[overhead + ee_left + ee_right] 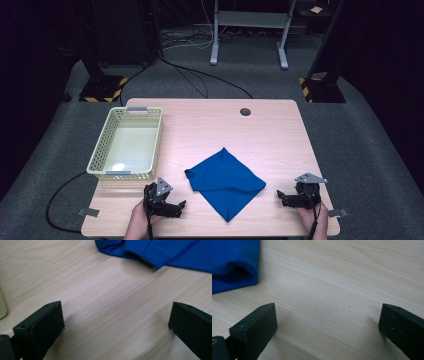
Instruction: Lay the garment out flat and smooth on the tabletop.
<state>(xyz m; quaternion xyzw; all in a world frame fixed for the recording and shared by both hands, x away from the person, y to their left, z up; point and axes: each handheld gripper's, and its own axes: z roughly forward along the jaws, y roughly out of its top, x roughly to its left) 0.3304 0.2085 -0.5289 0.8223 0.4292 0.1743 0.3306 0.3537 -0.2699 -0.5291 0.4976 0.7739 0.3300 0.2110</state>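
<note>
Nearest the camera, both grippers rest low on the surface (260, 125) at its near edge — the left gripper (172, 206) at about 7 o'clock from the blue cloth (225, 181), the right gripper (283, 196) at about 4 o'clock, each with its fingers (40, 327) spread wide and nothing between them. Folded roughly into a diamond, the cloth lies between the two grippers, its long axis running from 12 o'clock to 6 o'clock with one tip pointing at the near edge. Its rolled left corner sits closer to the left gripper — so that hand seems the nearer one — while the basket (100, 155) stands at about 10 o'clock, apart from the cloth.
</note>
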